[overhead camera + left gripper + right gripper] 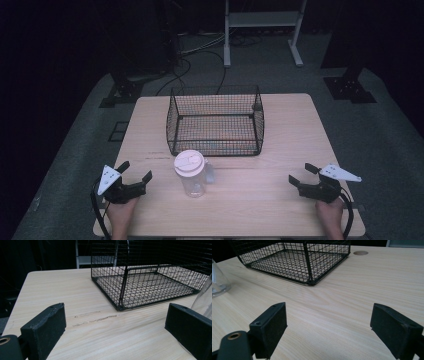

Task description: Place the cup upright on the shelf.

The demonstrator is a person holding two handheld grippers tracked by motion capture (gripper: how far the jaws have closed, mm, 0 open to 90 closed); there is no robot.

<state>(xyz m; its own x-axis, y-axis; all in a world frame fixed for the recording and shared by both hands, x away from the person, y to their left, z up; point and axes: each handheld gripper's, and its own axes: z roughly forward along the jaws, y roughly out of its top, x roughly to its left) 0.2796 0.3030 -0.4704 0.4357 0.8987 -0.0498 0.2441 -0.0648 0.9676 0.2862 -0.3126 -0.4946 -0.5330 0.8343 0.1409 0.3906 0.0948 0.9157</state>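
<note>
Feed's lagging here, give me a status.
Left gripper and right gripper open, empty. Clear lidded pitcher upright between them. Wire basket behind it, nothing blocking.

Tool [117,327] gaping; wire basket [150,287] beyond, perhaps empty.

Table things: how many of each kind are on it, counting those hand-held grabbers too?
Black wire basket: 1
Clear plastic jug with a pale lid: 1
Hand-held grippers, jaws open, resting near the front edge: 2, the left gripper and the right gripper
Total: 4
</note>
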